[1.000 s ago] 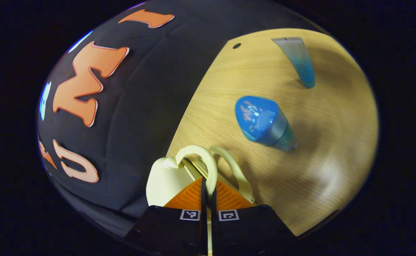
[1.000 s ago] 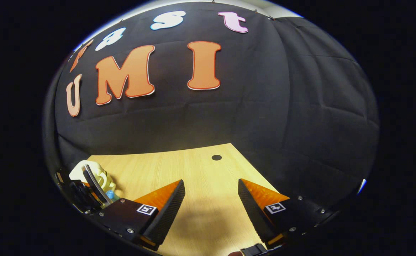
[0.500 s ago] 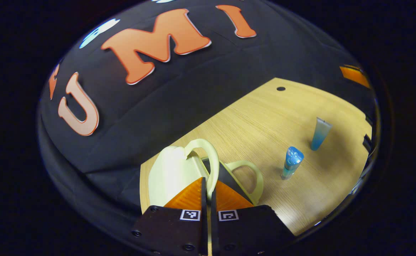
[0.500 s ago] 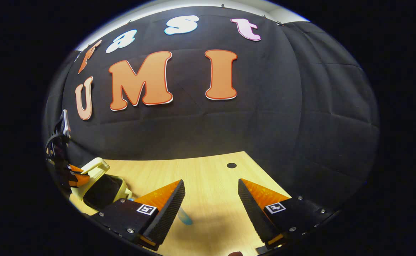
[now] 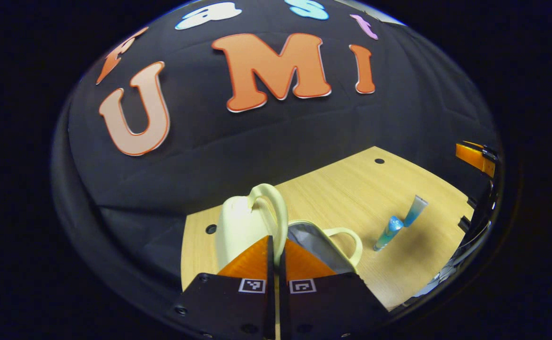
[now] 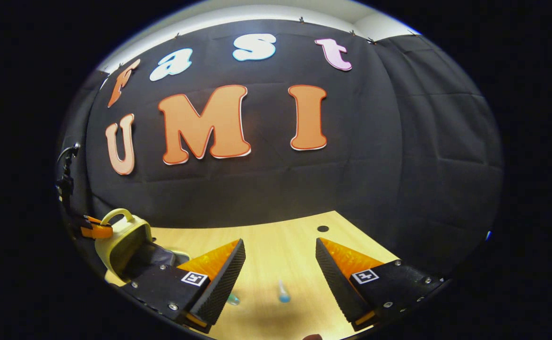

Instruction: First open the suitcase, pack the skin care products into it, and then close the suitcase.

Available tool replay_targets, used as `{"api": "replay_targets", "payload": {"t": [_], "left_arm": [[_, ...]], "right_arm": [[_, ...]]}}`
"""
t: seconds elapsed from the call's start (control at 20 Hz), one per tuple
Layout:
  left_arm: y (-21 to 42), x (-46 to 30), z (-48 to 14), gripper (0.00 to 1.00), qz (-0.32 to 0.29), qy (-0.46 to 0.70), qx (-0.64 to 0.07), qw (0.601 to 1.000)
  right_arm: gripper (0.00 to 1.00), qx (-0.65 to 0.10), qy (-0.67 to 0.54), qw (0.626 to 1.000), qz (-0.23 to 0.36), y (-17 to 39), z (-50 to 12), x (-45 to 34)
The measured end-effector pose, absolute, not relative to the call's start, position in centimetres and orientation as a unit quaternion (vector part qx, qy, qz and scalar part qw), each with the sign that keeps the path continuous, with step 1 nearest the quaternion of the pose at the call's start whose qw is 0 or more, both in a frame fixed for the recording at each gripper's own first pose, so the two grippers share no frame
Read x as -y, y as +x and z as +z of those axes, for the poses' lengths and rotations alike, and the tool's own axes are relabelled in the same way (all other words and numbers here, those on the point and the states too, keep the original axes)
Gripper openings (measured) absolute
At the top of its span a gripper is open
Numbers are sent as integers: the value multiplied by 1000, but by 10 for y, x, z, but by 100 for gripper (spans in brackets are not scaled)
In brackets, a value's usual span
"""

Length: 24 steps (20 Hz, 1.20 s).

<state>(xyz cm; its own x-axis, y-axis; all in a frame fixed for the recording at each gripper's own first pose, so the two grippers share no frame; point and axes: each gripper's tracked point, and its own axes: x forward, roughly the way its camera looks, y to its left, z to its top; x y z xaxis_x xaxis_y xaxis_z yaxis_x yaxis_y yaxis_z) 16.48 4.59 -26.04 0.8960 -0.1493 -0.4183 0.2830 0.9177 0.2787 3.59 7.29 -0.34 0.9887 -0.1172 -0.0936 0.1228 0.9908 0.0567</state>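
Over the last second I have swung the case (image 5: 242, 226) lid up by its handle (image 5: 276, 208): a second ago the two halves lay almost shut together, now the lid stands upright at lower centre of the left gripper view and the grey lining (image 5: 311, 245) of the lower half shows to its right. I judge the opening step nearly done, with packing next

My left gripper (image 5: 274, 257) is closed down to a thin slit, both fingers pinching the lid handle. In the right gripper view it shows at the far left edge, clamped on the handle above the open case (image 6: 122, 241)

My right gripper (image 6: 279, 264) is spread wide and holds nothing; it hovers above the table (image 6: 280, 241)

The two skin care items stand on the table right of centre in the left gripper view, just beside each other: a bottle (image 5: 386, 233) and a tube (image 5: 415, 211), both well apart from the case. In the right gripper view they sit low in frame, the tube (image 6: 283, 292) between my right gripper's fingers, the bottle (image 6: 232, 299) partly hidden by a finger
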Motion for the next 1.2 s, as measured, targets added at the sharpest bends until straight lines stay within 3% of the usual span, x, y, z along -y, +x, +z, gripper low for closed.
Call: {"api": "replay_targets", "payload": {"t": [0.1, 0.45, 0.6, 0.65, 0.7, 0.95, 1.2], "left_arm": [[165, -84, -245, 4, -103, 129, -197, 966], [160, -242, -252, 3, -69, 54, -206, 975], [157, -298, -282, 3, -63, 18, -222, 973], [156, -314, -293, 4, -62, 5, -226, 972], [157, -330, -307, 3, -61, -8, -231, 971], [158, -385, -380, 2, -48, -69, -272, 959], [154, -410, -461, 3, -24, -58, -342, 938]], "right_arm": [[95, -47, 33, 996, -61, 38, 3, -78], [95, -56, 40, 997, -47, 47, 7, -122], [95, -67, 43, 996, -28, 55, 2, -150], [100, -73, 44, 996, -20, 59, -1, -160], [95, -78, 46, 996, -15, 62, -4, -167], [95, -105, 48, 993, -2, 75, -17, -189], [95, -117, 40, 992, -1, 76, -25, -196]]}}
